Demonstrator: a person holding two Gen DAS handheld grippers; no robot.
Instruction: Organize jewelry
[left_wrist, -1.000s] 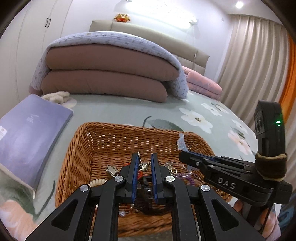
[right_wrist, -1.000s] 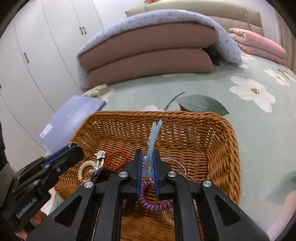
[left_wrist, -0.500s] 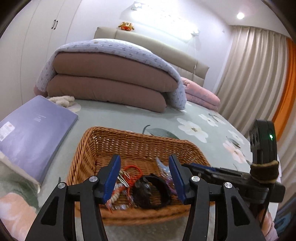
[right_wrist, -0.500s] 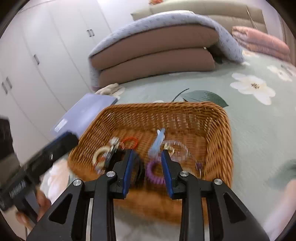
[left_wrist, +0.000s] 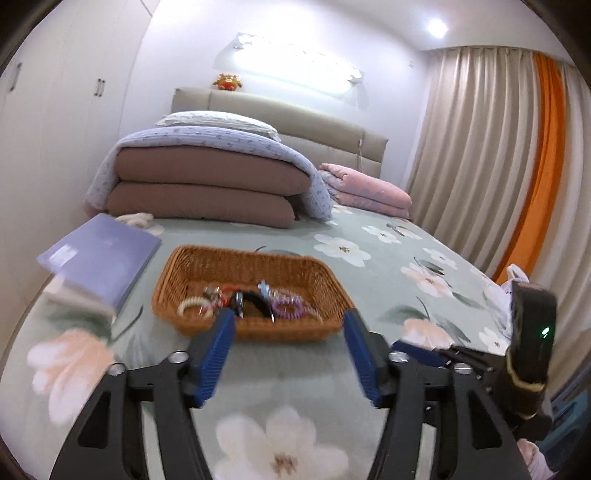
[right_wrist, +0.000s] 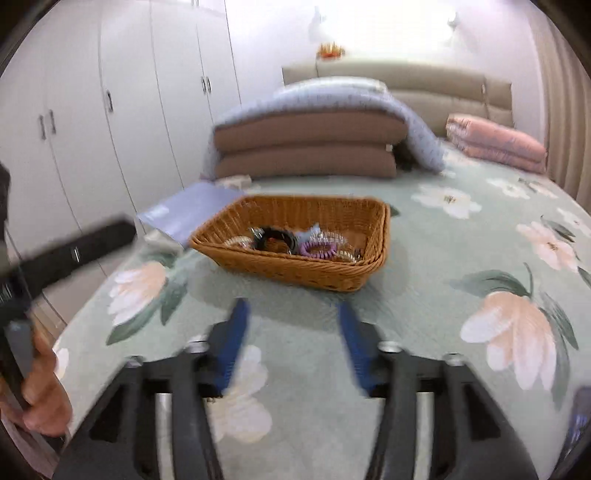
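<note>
Wicker, woven brown, makes up the basket (left_wrist: 255, 328) that sits on the flowered bed (left_wrist: 406, 266) ahead of both tools, with the jewelry (left_wrist: 251, 301) heaped along its near side: a purple coil band (right_wrist: 319, 249), a black ring (right_wrist: 277, 238), a pale beaded loop (left_wrist: 194, 306).

The left hand-held gripper (left_wrist: 291, 354) has its blue pads apart and opening, nothing between them; the right hand-held gripper (right_wrist: 291, 343) likewise is opening and empty. Both stand short of the basket's near rim.

By the look of it, the sorting is done or nearly so, and the step in hand is to clear off. Done well, that means keeping the fingers above the rim so nothing snags the weave or drags a loop out.

Only the left wrist view shows the curtains (left_wrist: 480, 147) off to the right and the other tool's body with its green light. Only the right wrist view shows the wardrobe doors (right_wrist: 110, 110) and a hand (right_wrist: 44, 398) gripping the left tool's handle.
</note>
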